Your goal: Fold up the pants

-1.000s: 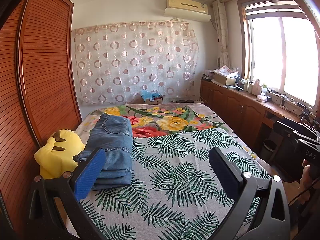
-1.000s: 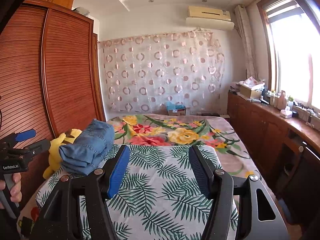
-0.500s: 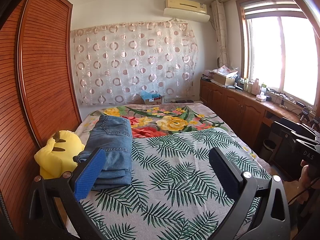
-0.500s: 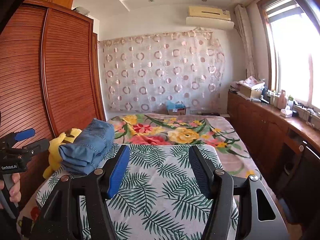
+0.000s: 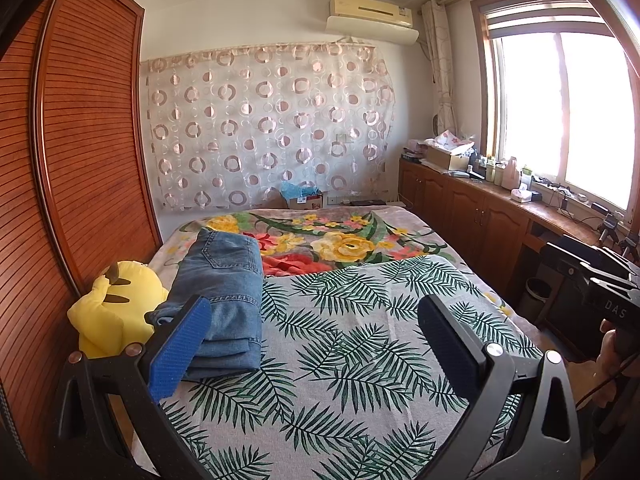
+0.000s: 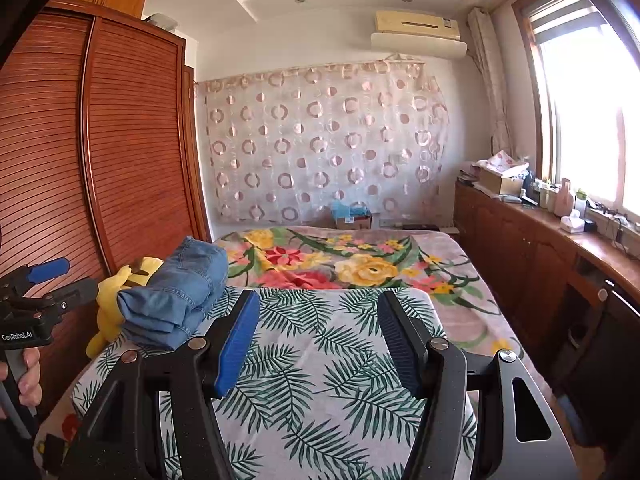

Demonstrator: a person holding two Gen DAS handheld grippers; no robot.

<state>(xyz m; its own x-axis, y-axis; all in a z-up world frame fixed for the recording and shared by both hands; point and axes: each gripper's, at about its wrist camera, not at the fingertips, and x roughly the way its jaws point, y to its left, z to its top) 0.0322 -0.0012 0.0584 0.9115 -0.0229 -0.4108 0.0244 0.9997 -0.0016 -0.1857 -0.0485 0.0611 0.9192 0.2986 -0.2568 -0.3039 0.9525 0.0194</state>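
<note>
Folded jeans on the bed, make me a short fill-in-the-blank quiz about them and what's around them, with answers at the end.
1. The folded jeans lie on the bed beside a plush toy coloured ______.
2. The bed sheet under the jeans is printed with green ______.
3. The fingers of the left gripper and right gripper are ______, holding nothing.
4. High on the far wall hangs an ______.

Answers: yellow; leaves; open; air conditioner

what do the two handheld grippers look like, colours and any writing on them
Both are black plastic frames with silver rivets. The left gripper and right gripper each have one fingers pad in bright blue and the other darker, ribbed. From outside, the left one's body reads "GenRobot.AI" and has a blue tip; the right's shows "DAS" and a thin black cable.
</note>
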